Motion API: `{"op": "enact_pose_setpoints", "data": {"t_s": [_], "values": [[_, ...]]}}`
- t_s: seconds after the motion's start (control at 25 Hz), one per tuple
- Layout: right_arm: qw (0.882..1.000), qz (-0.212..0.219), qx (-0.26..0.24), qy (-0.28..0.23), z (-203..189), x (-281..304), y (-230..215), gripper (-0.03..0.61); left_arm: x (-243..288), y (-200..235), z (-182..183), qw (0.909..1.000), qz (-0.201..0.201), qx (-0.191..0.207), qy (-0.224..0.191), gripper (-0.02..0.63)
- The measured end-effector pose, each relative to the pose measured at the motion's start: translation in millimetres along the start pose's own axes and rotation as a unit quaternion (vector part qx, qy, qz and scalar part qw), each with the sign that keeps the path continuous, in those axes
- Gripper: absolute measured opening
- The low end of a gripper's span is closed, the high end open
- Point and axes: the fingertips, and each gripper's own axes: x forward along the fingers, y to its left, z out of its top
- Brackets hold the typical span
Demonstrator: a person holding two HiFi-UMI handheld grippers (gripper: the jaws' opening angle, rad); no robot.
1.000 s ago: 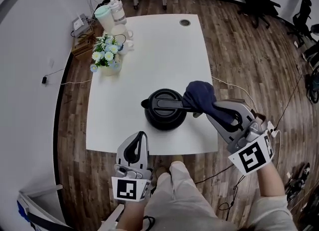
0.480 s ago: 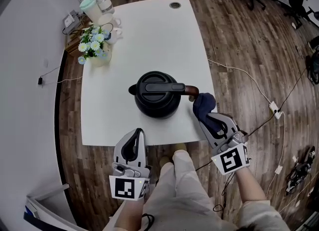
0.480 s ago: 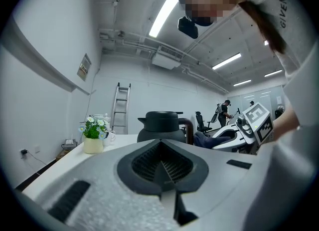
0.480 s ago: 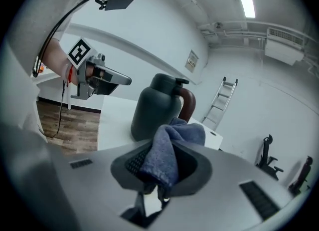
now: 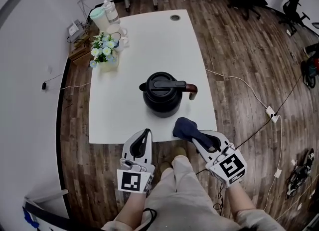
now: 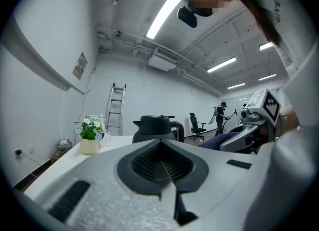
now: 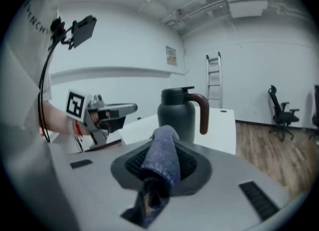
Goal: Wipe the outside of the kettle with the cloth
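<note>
The kettle [image 5: 162, 95] stood mid-table [image 5: 149, 40], its handle pointing frame-right. It lay above and slightly left of the right gripper [image 5: 193, 134], which was clamped on the cloth [image 5: 184, 126] at the table's lower edge. The left gripper [image 5: 143, 136], jaws together and empty, sat about as near. A second earlier the cloth was at the kettle's handle; now it hung apart from the kettle.

I read the kettle [image 5: 160, 97] upright on the table [image 5: 149, 40], between its middle and its near edge, handle toward the right edge. My right gripper [image 5: 195, 136] holds the cloth [image 5: 184, 127] bunched at its tip over the near edge, apart from the kettle. My left gripper [image 5: 141, 142] sits just off the near edge. Flowers [image 5: 103, 51] stand at the left edge.
</note>
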Motion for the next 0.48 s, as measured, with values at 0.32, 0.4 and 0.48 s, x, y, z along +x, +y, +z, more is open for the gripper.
{"op": "enact_pose_setpoints", "data": {"t_s": [0.32,0.4,0.48], "values": [[0.999,0.019,0.006,-0.03,28,-16,62,0.066,-28,-11,12,0.9993,-0.021,-0.023,-0.023,0.008],[0.999,0.018,0.004,-0.031,28,-24,71,0.066,-37,-13,14,0.999,-0.023,-0.027,-0.026,0.008],[0.999,0.008,0.008,-0.032,27,-31,74,0.066,-44,-13,14,0.9987,-0.023,-0.034,-0.031,0.009]]}}
